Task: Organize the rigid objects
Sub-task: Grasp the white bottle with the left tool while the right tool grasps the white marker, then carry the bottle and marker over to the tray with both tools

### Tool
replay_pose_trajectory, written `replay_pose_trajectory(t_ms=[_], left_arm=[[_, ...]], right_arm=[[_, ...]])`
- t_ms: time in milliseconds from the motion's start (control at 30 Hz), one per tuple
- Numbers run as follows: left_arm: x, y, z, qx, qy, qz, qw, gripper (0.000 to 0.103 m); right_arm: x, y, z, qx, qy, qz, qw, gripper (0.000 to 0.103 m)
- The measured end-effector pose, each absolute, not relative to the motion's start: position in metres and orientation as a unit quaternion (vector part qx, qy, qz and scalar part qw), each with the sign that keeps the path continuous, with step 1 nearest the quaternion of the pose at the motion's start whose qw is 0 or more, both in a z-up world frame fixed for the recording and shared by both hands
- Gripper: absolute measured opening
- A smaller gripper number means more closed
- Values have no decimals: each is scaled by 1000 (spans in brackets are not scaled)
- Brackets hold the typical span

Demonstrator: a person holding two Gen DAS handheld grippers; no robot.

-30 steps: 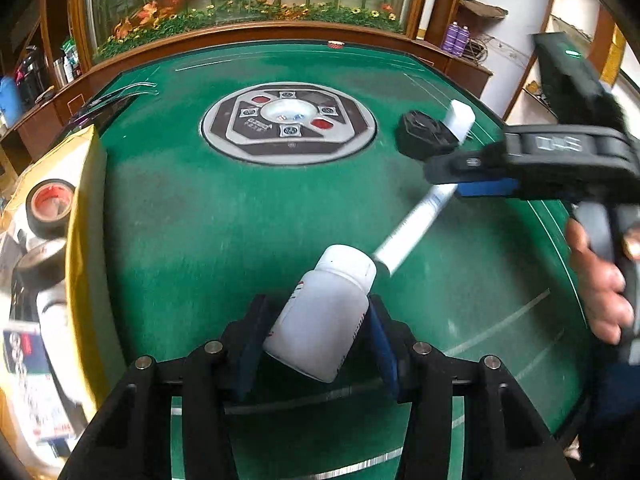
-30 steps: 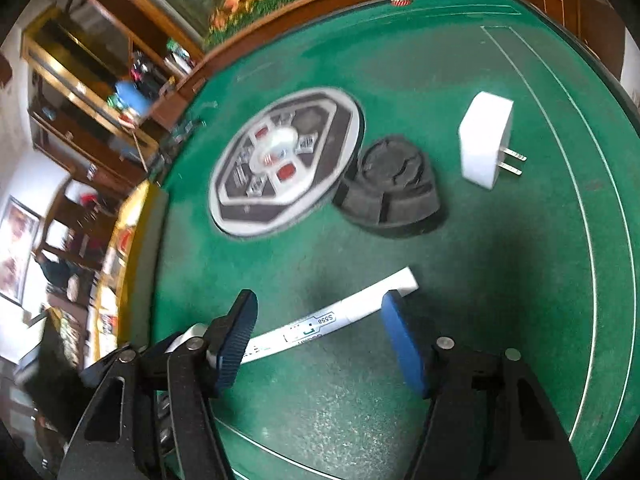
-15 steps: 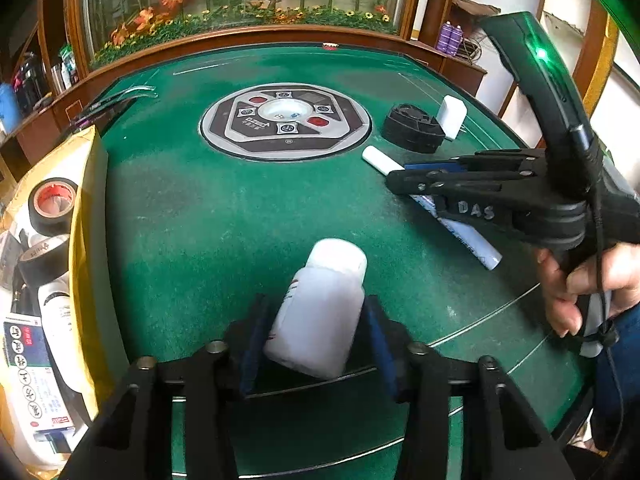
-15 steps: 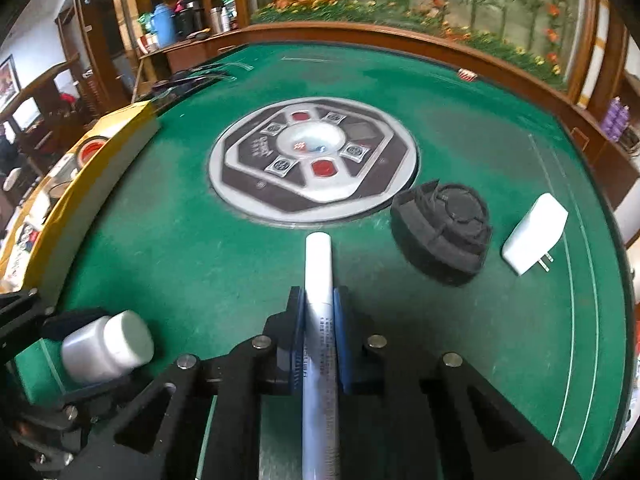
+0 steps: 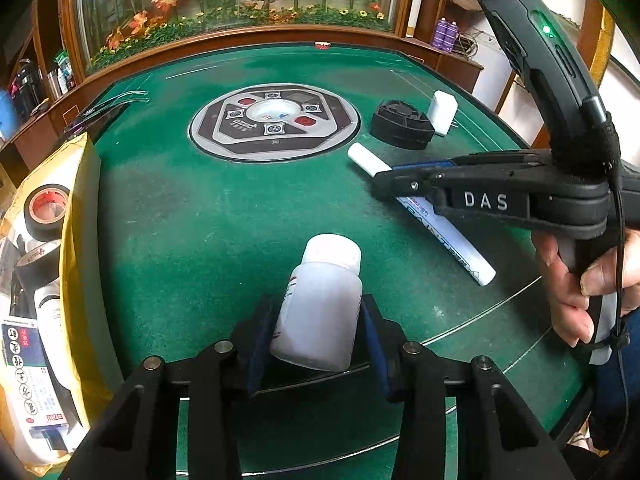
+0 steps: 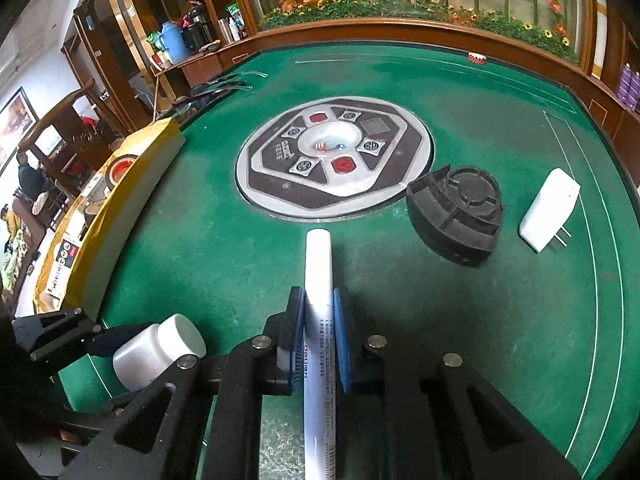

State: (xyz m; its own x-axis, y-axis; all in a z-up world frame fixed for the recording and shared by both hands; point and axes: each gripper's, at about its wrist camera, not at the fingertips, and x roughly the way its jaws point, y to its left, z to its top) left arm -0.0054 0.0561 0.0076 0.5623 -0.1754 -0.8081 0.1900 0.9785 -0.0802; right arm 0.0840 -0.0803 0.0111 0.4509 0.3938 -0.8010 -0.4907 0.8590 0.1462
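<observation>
Right gripper [image 6: 319,344] clamped on white marker [image 6: 318,280], long axis running straight along its fingers toward table centre; left gripper [image 5: 316,334] jaws closing on white bottle [image 5: 320,308], cap forward, yellow box [image 5: 80,240] nearer the left

The right gripper [image 5: 384,178] carries the white letters "DAS" on its black side. The white marker [image 6: 318,280] bears lines of small blue print too fine to read. A box [image 5: 30,376] beside the desk shows printed characters, not legible.
</observation>
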Motion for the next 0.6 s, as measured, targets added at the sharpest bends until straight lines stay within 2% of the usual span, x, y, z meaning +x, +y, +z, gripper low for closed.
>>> replay_pose_trajectory(t_ms=[233, 267, 333, 433, 467, 500, 533, 567, 600], left_arm=[[-6, 52, 6, 21, 455, -97, 885, 44], [-6, 51, 6, 23, 456, -96, 885, 44], [-7, 50, 6, 27, 456, -95, 885, 44], [-7, 49, 6, 34, 456, -92, 885, 44], [-7, 49, 6, 34, 456, -92, 884, 44], [-7, 49, 6, 33, 456, -93, 884, 44], [-7, 49, 6, 33, 457, -93, 884, 44], [-7, 48, 6, 36, 457, -93, 884, 45], [-7, 47, 6, 38, 457, -93, 884, 46]], right_arm=[[79, -70, 7, -91, 457, 251, 848, 15], [78, -70, 8, -98, 456, 246, 850, 18], [77, -71, 10, -110, 457, 239, 850, 43], [72, -71, 10, -136, 460, 243, 843, 44], [70, -70, 9, -143, 461, 249, 840, 44], [70, -70, 7, -147, 465, 252, 836, 36], [68, -71, 6, -156, 461, 248, 838, 22], [68, -71, 6, -159, 460, 247, 838, 15], [67, -72, 6, -155, 462, 250, 837, 14]])
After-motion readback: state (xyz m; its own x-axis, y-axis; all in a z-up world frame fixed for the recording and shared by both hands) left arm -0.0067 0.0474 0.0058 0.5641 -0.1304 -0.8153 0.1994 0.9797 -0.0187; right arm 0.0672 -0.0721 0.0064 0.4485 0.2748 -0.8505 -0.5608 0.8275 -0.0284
